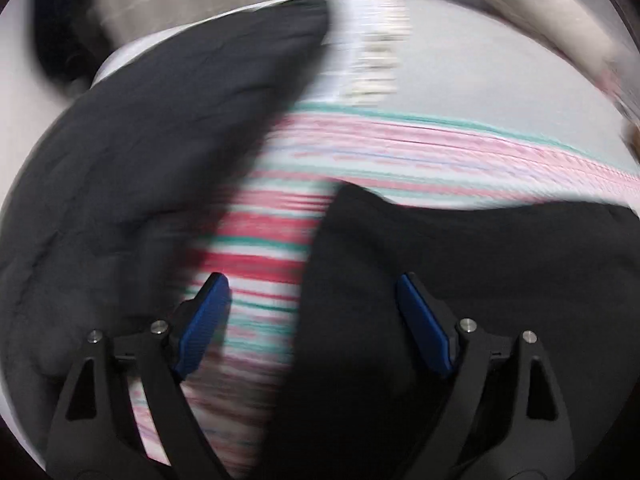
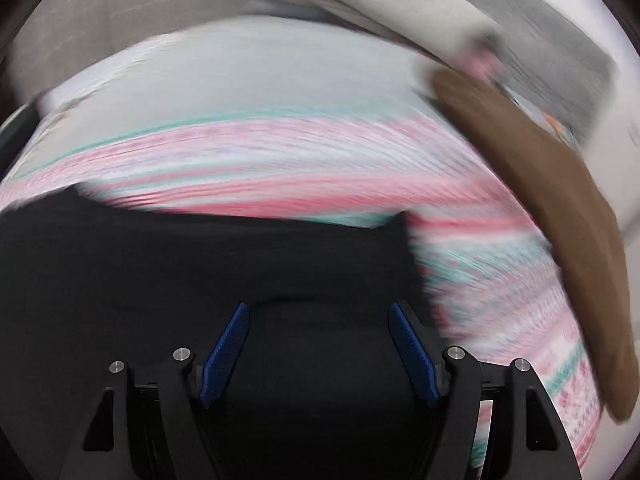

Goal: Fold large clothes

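Both views are motion-blurred, so fine detail is not readable. Going left to right: a dark grey garment (image 1: 132,152) is lying crumpled toward the left edge of the striped bedspread (image 1: 400,148), part of it hanging over that edge. Next to it, the black garment (image 1: 460,264), the piece being folded, is lying flat near the front edge of the spread, its top hem running across the pink and teal stripes.

The left gripper (image 1: 312,312) is hovering over the black garment's left edge, jaws standing wide, nothing pinched between the blue pads (image 1: 204,320). The right gripper (image 2: 318,344) is hanging over the same black garment (image 2: 200,264), jaws also spread, no cloth caught. A brown cloth (image 2: 560,240) is lying along the right edge of the spread.

Step, as judged: a fold looks just laid down and let go, both tools released. The next move is likely calling for re-gripping two corners or an edge of the black garment, pinching one layer stack cleanly, then carrying it over evenly.
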